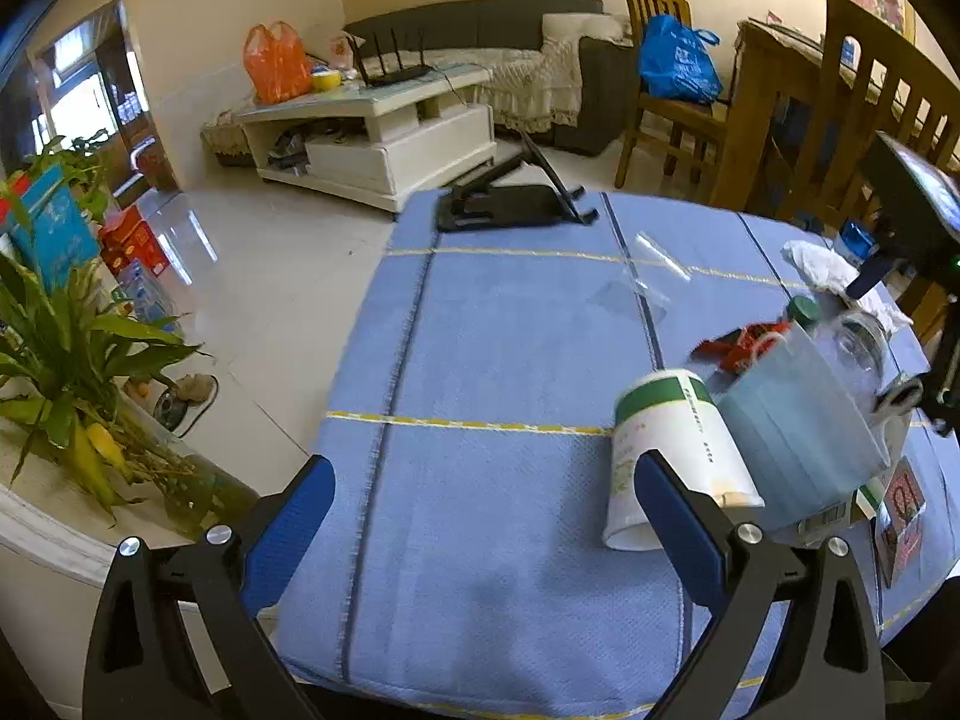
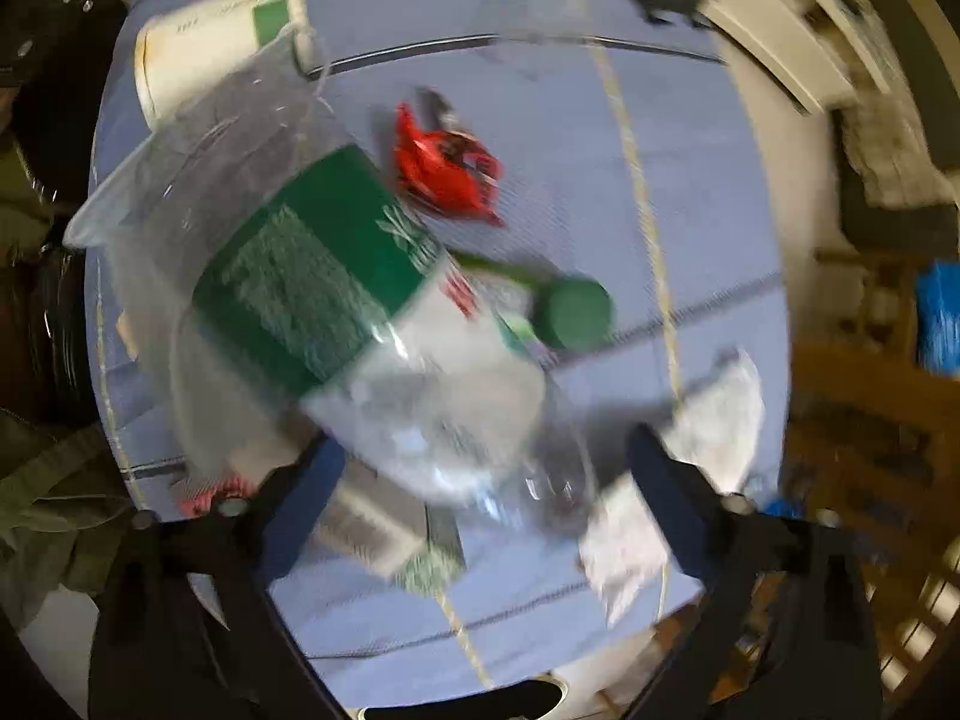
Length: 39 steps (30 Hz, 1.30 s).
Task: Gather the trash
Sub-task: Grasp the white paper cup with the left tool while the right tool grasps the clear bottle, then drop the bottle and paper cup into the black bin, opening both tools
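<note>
Covering the table, the blue checked cloth carries all the trash uncollected: a plastic bottle with a green label, a tipped paper cup, a blue face mask, a crumpled tissue, a red wrapper. Left gripper hangs open, empty; right gripper gapes over the bottle's base without pinching it.

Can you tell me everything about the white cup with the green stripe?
The paper cup is white with a green band and small printing. It lies tipped on its side on the blue tablecloth, open mouth toward the left gripper, base toward the far side. It looks like thin paper and seems empty. A blue face mask leans against one side. One finger of the open left gripper partly hides its rim.
</note>
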Motion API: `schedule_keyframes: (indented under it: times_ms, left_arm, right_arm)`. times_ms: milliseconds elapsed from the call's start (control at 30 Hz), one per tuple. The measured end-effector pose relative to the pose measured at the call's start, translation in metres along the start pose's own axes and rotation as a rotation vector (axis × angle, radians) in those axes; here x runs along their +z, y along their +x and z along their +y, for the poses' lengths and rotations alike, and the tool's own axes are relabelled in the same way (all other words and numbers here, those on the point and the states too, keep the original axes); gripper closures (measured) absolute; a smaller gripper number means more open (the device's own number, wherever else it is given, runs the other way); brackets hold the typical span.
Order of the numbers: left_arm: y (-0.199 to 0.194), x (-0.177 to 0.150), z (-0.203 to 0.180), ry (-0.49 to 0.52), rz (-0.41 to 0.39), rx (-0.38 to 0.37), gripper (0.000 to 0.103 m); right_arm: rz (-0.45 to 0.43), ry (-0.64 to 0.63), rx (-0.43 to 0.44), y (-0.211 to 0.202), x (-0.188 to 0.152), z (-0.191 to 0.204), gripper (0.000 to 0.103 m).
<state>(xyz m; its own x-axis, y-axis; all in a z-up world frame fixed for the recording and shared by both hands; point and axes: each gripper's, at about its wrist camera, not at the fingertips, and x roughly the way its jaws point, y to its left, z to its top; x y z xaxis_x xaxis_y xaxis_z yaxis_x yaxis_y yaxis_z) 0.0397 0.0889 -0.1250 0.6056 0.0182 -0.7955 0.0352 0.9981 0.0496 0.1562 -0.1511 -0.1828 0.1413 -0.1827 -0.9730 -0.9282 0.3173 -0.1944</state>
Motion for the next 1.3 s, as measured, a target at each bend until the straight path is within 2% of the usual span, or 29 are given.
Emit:
schedule_keyframes:
  times_ms: [100, 167, 200, 400, 533, 567, 600, 633, 700, 733, 833, 967, 1033, 1167, 1200, 1300]
  left_arm:
    - [0.009, -0.001, -0.010, 0.014, 0.029, -0.032, 0.006]
    - [0.010, 0.002, -0.018, 0.024, 0.016, -0.059, 0.006]
    - [0.009, 0.005, -0.022, 0.030, 0.013, -0.074, 0.006]
    - [0.003, 0.008, -0.050, 0.053, 0.015, -0.262, 0.006]
    - [0.021, 0.004, -0.069, 0.086, 0.044, -0.209, 0.006]
    - [0.027, 0.004, -0.070, 0.083, 0.059, -0.207, 0.011]
    - [0.034, 0.003, -0.069, 0.074, 0.082, -0.208, 0.031]
    - [0.042, 0.002, -0.068, 0.063, 0.115, -0.229, 0.037]
    - [0.046, 0.001, -0.062, 0.027, 0.123, -0.256, 0.041]
    - [0.044, 0.002, -0.060, 0.014, 0.113, -0.255, 0.043]
    - [0.030, 0.007, -0.051, 0.014, 0.053, -0.157, 0.045]
    - [0.004, 0.022, -0.039, -0.009, -0.046, -0.065, 0.045]
    - [-0.011, 0.032, -0.037, -0.015, -0.094, -0.029, 0.045]
    - [-0.032, 0.051, -0.044, 0.000, -0.155, 0.005, 0.045]
    - [-0.034, 0.055, -0.047, 0.004, -0.162, 0.007, 0.045]
    - [-0.050, 0.065, -0.063, 0.031, -0.208, 0.014, 0.045]
  right_arm:
    - [0.009, -0.037, 0.025, 0.007, 0.012, -0.005, 0.025]
    - [-0.018, 0.002, 0.097, -0.001, 0.010, -0.018, 0.026]
    - [-0.036, 0.013, 0.106, -0.005, 0.008, -0.023, 0.026]
    - [-0.157, 0.150, 0.137, -0.028, -0.003, -0.062, 0.028]
    - [-0.207, 0.226, 0.127, -0.034, -0.018, -0.074, 0.028]
    - [-0.222, 0.239, 0.121, -0.036, -0.024, -0.069, 0.028]
    - [-0.241, 0.260, 0.118, -0.039, -0.030, -0.067, 0.028]
    - [-0.255, 0.275, 0.116, -0.046, -0.036, -0.062, 0.028]
    - [-0.293, 0.316, 0.120, -0.059, -0.047, -0.065, 0.028]
    - [-0.307, 0.329, 0.123, -0.061, -0.051, -0.063, 0.028]
    - [-0.346, 0.363, 0.105, -0.070, -0.063, -0.060, 0.028]
    - [-0.423, 0.425, 0.080, -0.099, -0.084, -0.059, 0.028]
    - [-0.487, 0.477, 0.072, -0.117, -0.099, -0.059, 0.028]
    - [-0.717, 0.652, 0.104, -0.150, -0.145, -0.057, 0.029]
    - [-0.807, 0.720, 0.131, -0.155, -0.164, -0.054, 0.029]
    - [-0.951, 0.870, 0.168, -0.148, -0.209, -0.041, 0.029]
